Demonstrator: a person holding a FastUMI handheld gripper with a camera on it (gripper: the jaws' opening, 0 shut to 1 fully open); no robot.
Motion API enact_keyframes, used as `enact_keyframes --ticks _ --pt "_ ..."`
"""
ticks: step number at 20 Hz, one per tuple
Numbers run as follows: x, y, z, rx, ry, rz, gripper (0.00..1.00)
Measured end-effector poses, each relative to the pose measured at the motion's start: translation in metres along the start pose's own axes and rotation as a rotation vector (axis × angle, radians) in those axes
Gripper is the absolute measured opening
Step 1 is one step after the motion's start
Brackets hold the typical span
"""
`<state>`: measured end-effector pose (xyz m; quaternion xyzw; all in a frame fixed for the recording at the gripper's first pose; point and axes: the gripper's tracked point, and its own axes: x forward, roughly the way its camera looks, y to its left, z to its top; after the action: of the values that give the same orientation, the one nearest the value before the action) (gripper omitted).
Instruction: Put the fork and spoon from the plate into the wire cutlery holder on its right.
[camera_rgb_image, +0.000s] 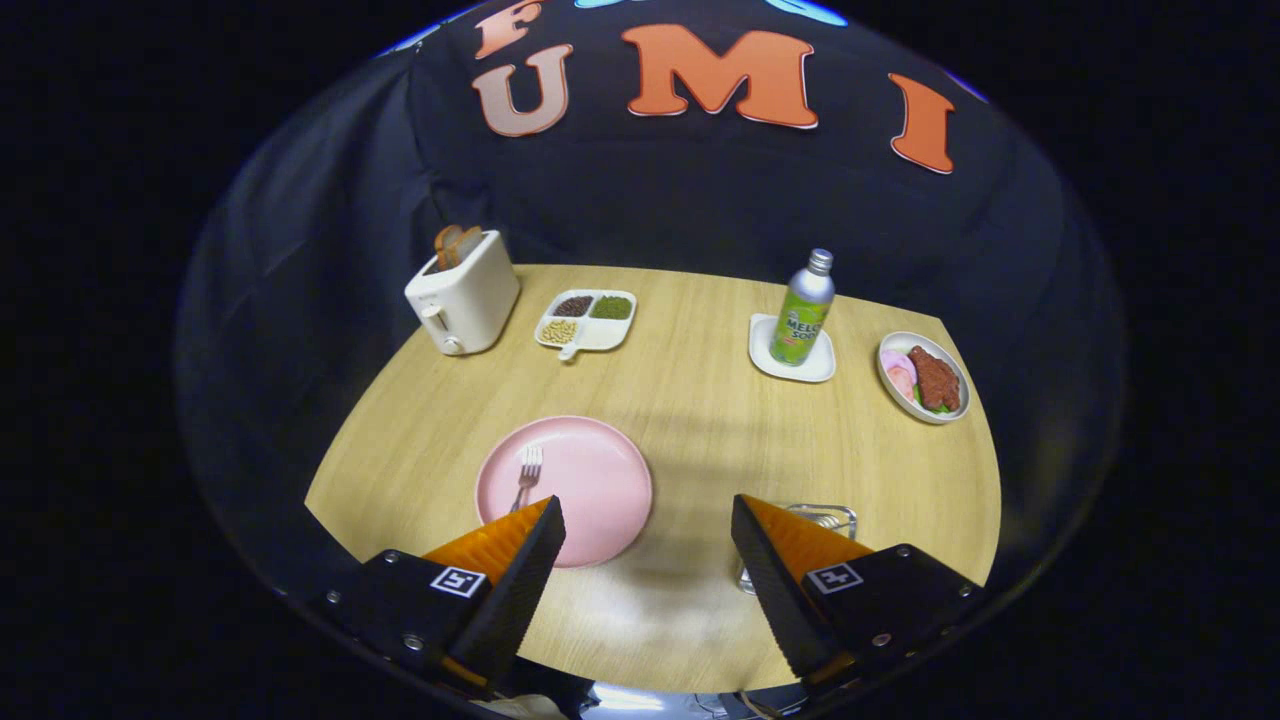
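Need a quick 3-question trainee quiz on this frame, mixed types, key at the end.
1. True or false: the claw is shut on the fork.
2. The bottle stands on: A) the pink plate B) a small white tray C) the toaster
3. Fill in: the wire holder sits on the wooden table, partly behind the claw's right ____.

Key: 1 false, it is open above the table, nothing between its fingers; 2 B; 3 finger.

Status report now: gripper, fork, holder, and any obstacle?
Gripper open, holding nothing, above table. Fork on pink plate, just ahead of one finger; spoon not made out. Wire cutlery holder partly behind the other finger. Nothing in the way.
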<state>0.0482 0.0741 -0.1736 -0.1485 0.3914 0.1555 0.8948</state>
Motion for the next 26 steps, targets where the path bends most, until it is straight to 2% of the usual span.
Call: enact_keyframes --ticks 5,7,13,19,23,25,26 --pt "0.009 0.036 -0.01 0.1 -0.048 0.071 1.0" --pt "0.022 0.044 -0.034 0.108 0.006 0.062 0.99" --pt "0.067 0.085 -0.068 -0.015 0.087 0.057 0.99" --pt "0.115 0.102 -0.093 -0.049 0.178 0.015 0.99" --pt "0.129 0.108 -0.104 -0.04 0.221 0.013 0.99" --pt "0.133 0.109 -0.105 -0.043 0.231 0.011 0.92" --pt "0.135 0.108 -0.105 -0.042 0.234 0.004 0.86"
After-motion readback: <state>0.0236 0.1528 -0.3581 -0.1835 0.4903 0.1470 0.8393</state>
